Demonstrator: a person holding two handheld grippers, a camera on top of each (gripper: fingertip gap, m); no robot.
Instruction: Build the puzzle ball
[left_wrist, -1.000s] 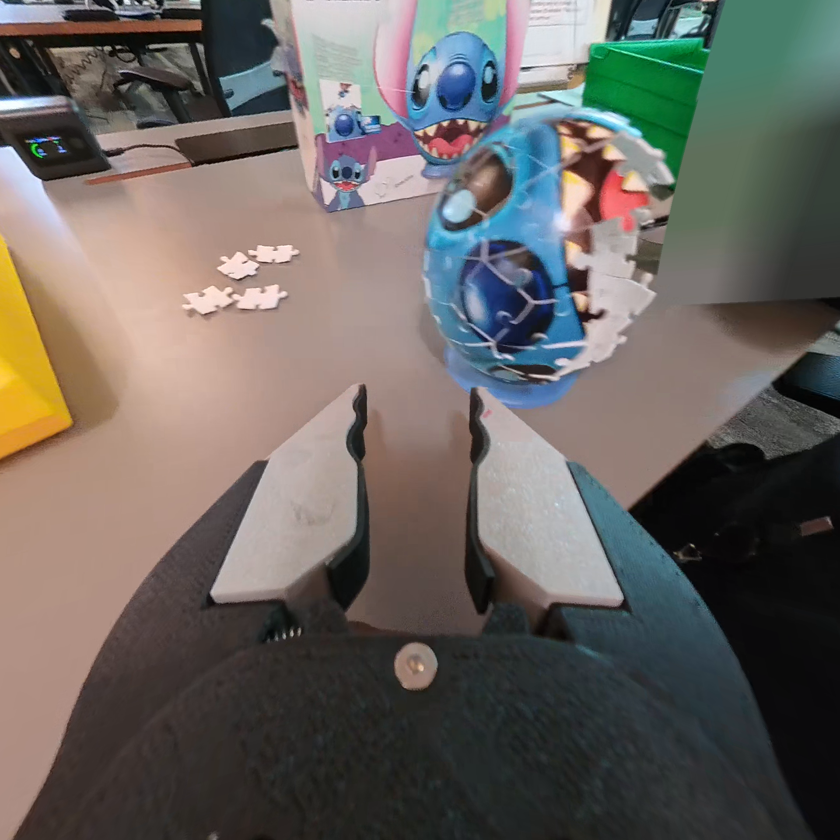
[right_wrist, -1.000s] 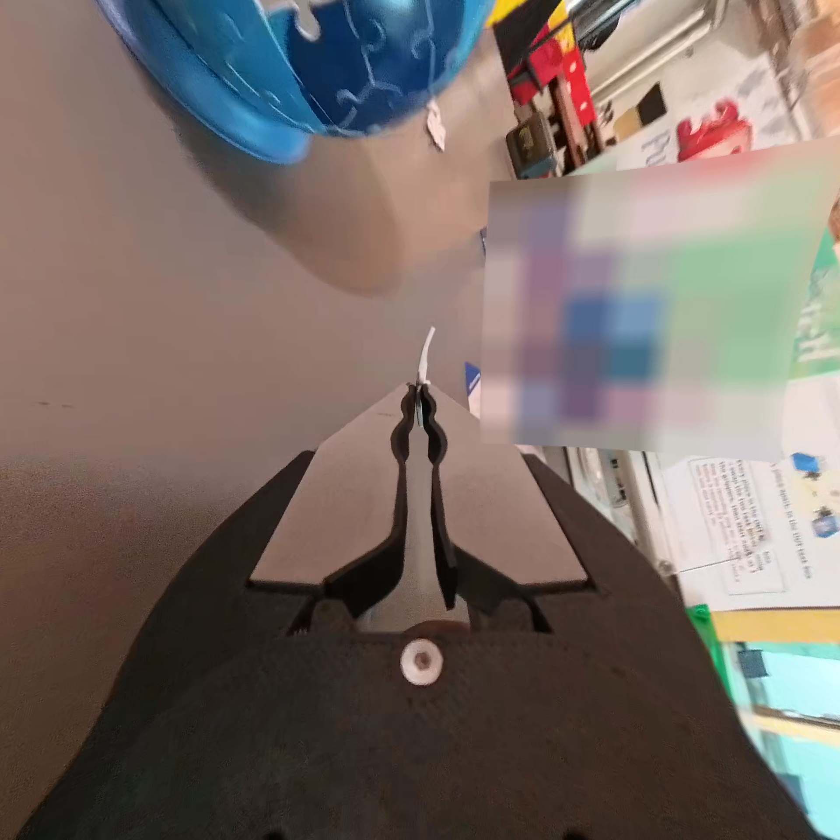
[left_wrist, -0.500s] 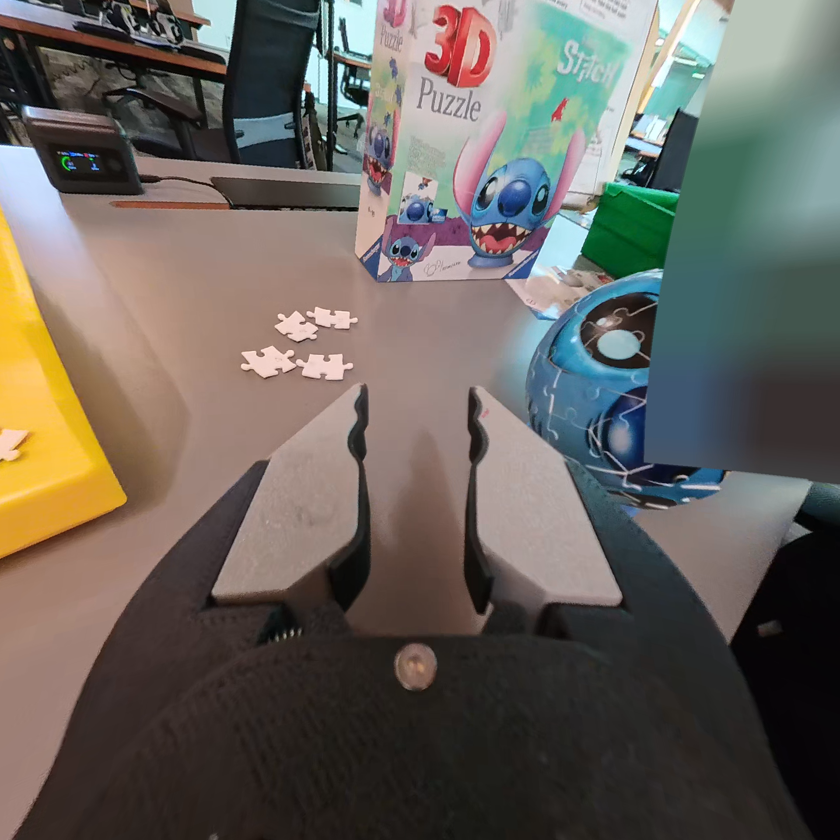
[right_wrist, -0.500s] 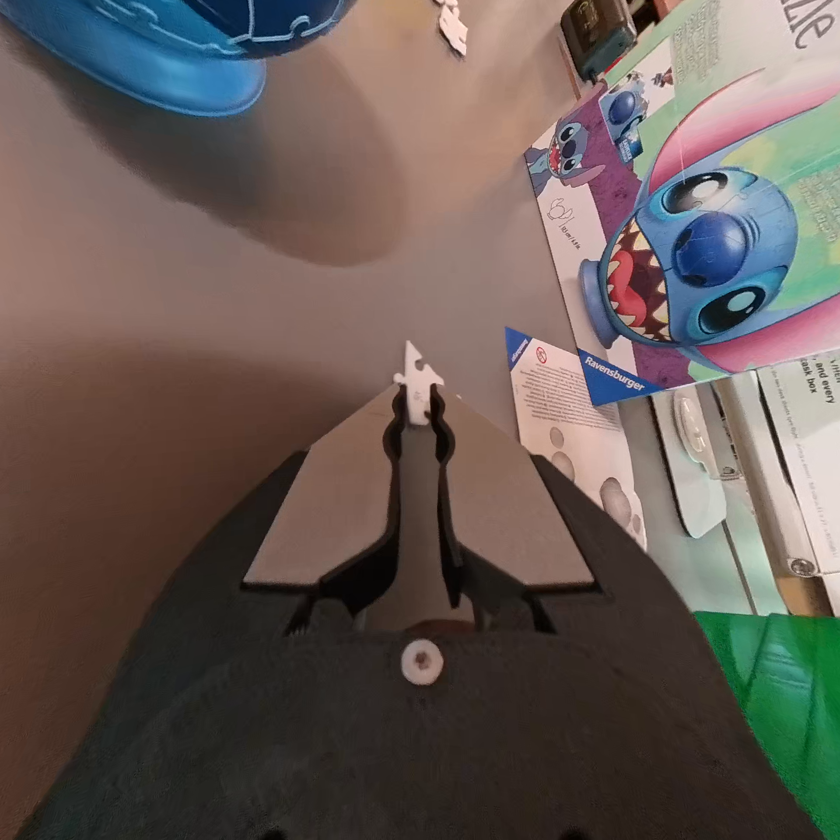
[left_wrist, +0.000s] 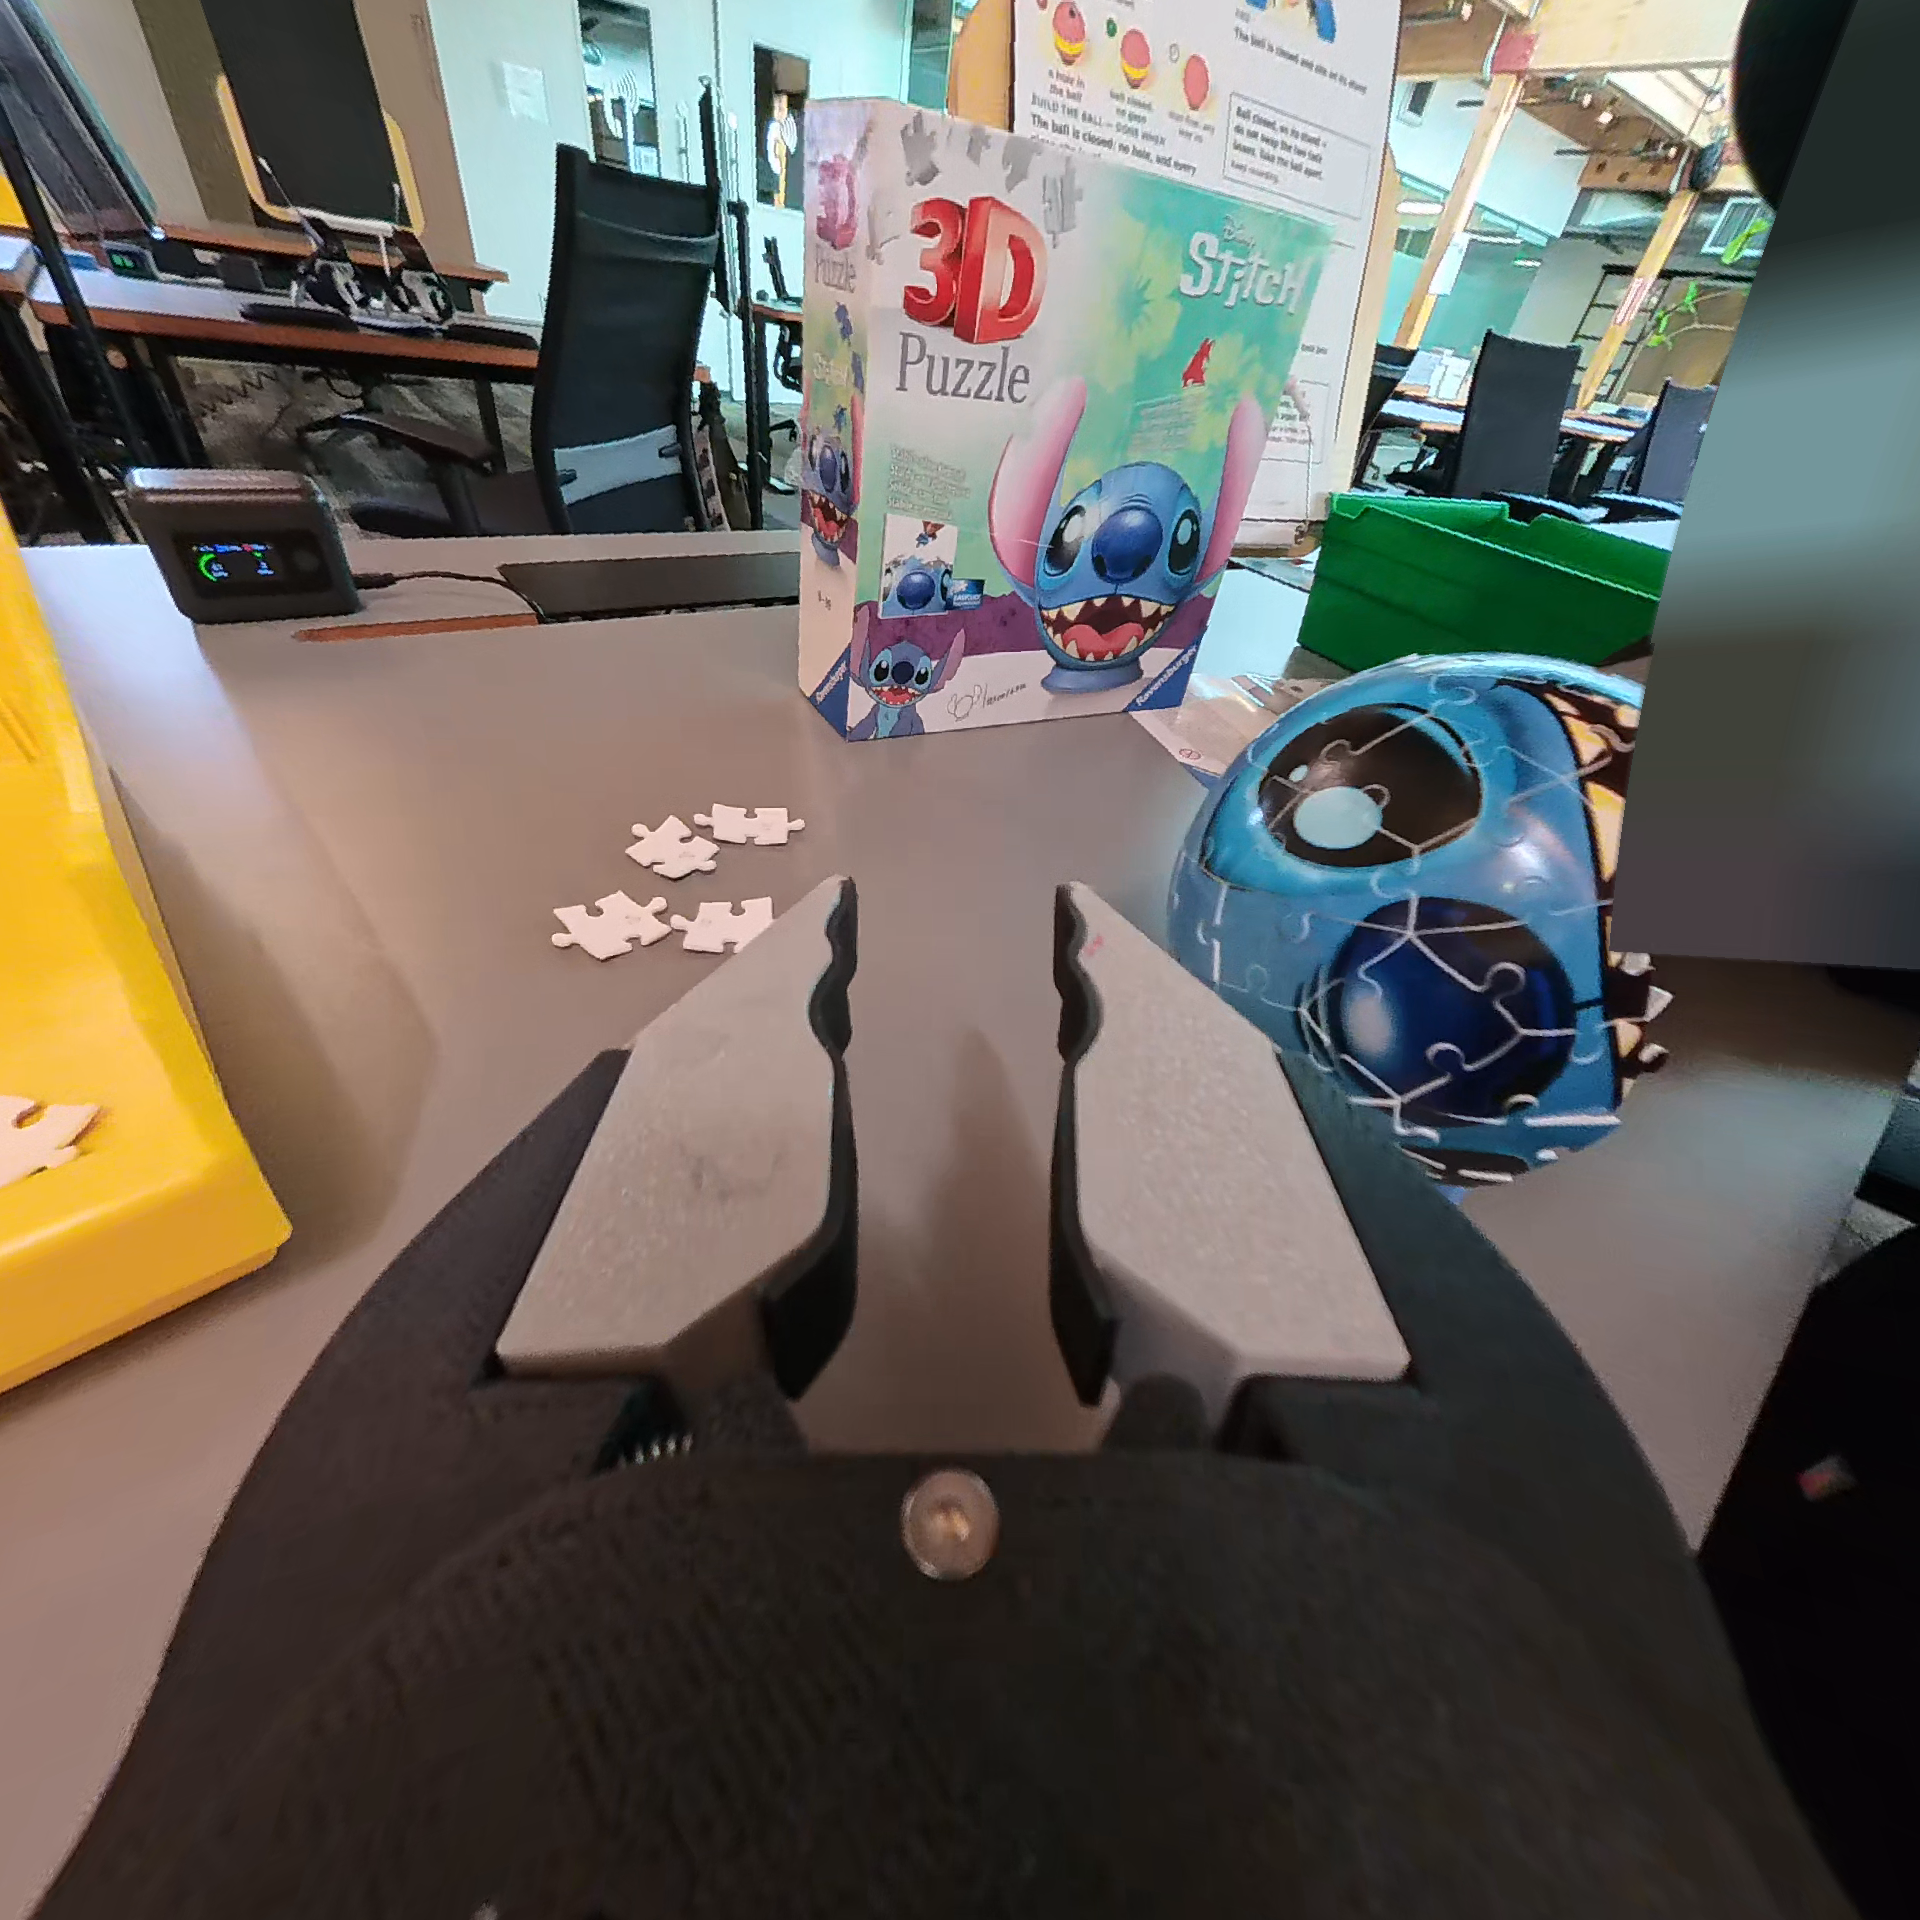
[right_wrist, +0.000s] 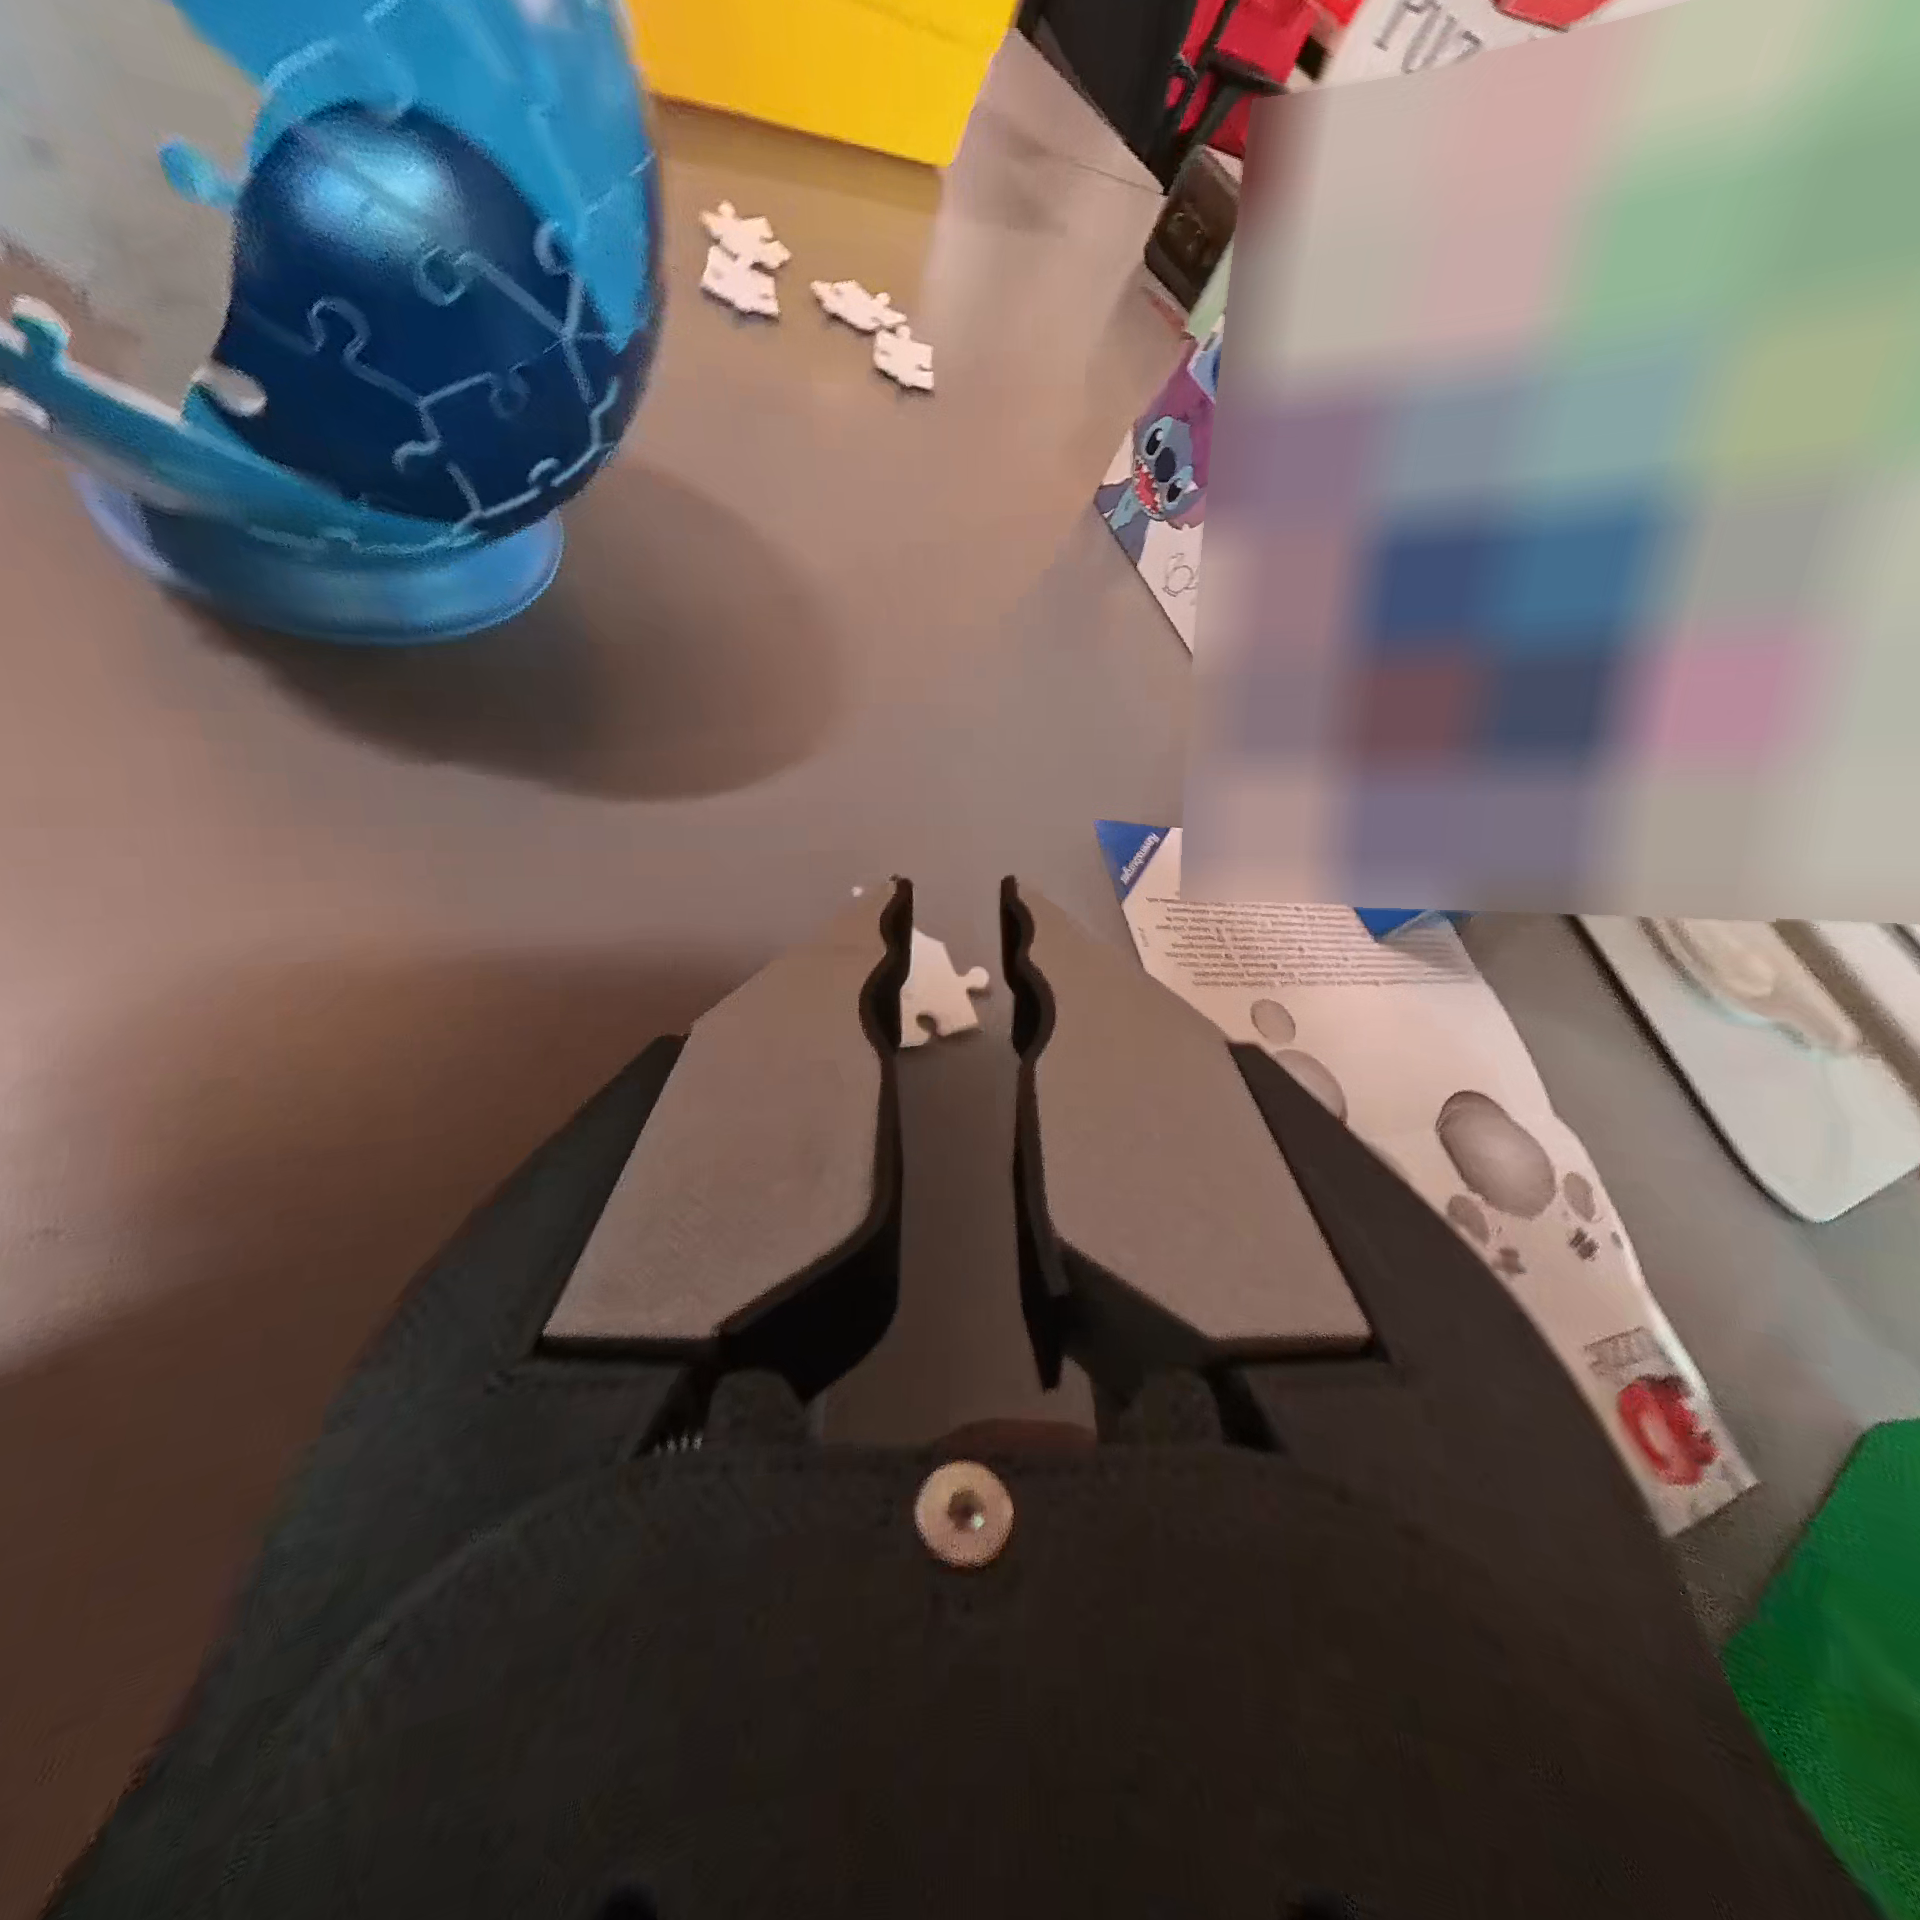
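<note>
Since half a second ago the right gripper (right_wrist: 951, 904) has let go of its small white piece (right_wrist: 940, 997): the jaws that were pinching it now stand a little apart, and the piece lies loose between them, apparently on the table (right_wrist: 312, 987), though blur makes it hard to tell whether it still touches the left jaw. From left to right in the left wrist view, the yellow bin (left_wrist: 94, 1091) sits at the table's edge, then four loose white pieces (left_wrist: 675, 883) lie well ahead of the left gripper (left_wrist: 954, 914), which hangs spread and empty. The puzzle box (left_wrist: 1049, 436) stands behind, and the puzzle ball (left_wrist: 1423, 945) rests on its blue stand (right_wrist: 343, 592) at right, one side unfinished. The dropped piece probably needs picking up again before it can go into the ball.
</note>
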